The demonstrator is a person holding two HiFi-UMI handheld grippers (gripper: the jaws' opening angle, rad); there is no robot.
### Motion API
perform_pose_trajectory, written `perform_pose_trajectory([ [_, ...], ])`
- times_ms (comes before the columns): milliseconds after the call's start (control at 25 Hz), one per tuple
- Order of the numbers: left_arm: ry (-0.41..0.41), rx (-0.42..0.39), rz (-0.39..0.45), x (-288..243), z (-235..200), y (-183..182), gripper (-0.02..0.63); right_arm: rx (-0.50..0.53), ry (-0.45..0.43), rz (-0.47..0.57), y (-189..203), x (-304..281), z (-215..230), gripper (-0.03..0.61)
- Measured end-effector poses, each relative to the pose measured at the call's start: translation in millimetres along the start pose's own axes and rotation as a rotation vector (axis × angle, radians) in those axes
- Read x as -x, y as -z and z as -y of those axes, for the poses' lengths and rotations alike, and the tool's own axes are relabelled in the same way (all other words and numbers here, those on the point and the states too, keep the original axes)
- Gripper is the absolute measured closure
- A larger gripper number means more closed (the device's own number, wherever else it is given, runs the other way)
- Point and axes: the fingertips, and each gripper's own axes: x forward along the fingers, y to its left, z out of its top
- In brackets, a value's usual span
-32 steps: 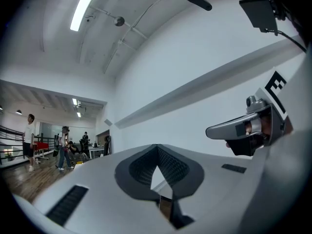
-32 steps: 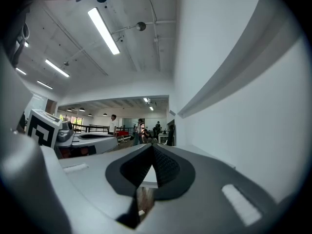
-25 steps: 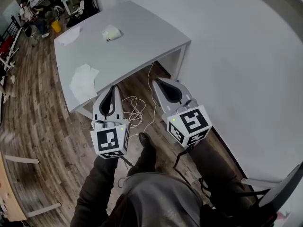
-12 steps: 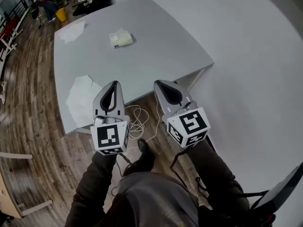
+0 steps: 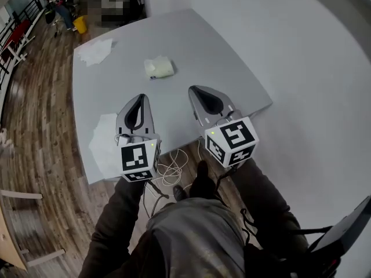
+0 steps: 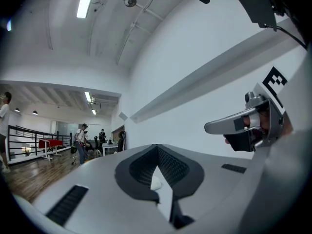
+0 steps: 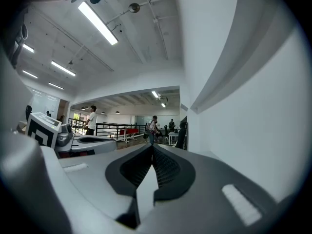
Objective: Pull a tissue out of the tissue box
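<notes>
Sheets of loose tissue lie at the left of the grey table point(image 5: 226, 74): one point(image 5: 95, 51) by the far left corner, another point(image 5: 106, 145) at the near left edge, partly under the left gripper's body in the head view. The left gripper point(image 5: 139, 99) hangs over the near part of the tabletop with its jaws closed tip to tip and nothing clamped between them (its own view shows only a sliver of pale background through the slot below the tips).

Further right and well beyond both grippers, toward the middle of the table, sits the tissue box point(image 5: 159, 68). It should be very light and likely to slide or lift if the tissue drags, so one gripper may need to steady it. The tissue itself is soft, thin and easy to tear. The best hold looks to be the crumpled tuft standing out of the top, pinched low and drawn upward. The box is small and pale yellowish, with white tissue bunched above its opening.

At the right, the right gripper point(image 5: 195, 90) is held level beside the left one, its jaws likewise pressed together and empty.
</notes>
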Motion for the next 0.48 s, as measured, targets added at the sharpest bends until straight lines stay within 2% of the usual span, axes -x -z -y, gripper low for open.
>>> perform_pose_trajectory([
  [240, 0.007, -0.006, 0.017, -40.6, -11.1, 12.0, 0.615, 0.006, -0.021, 0.008, 3.3, -42.0, 17.7, 0.575],
  [480, -0.022, -0.040, -0.018, -93.9, -19.0, 35.2, 0.615, -0.036, -0.066, 0.001, 29.7, -90.9, 49.3, 0.575],
])
